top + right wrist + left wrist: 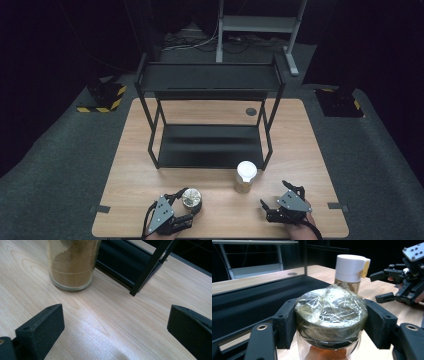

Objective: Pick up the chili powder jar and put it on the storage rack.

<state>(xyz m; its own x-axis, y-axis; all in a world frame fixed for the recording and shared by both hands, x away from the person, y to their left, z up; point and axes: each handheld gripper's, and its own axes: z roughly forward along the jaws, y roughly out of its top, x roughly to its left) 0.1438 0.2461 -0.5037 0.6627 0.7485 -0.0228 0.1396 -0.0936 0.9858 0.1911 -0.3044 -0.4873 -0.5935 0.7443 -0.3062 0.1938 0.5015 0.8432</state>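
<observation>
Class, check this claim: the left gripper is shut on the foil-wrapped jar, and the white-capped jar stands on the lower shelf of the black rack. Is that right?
Not quite. The left gripper is shut on the foil-wrapped jar, but the white-capped jar stands on the wooden table in front of the black rack, as the high view shows.

Black throughout on the left gripper (186, 199) and the right gripper (274, 197), each topped by a grey 3-cornered plate dotted with small screws. Blocky matt pads (285, 323) on the left one, 1 small hole near the edge, brass-ringed pivots lower down. Thin black cables trailing back. Sleeves possibly bare; too dark to tell.
</observation>
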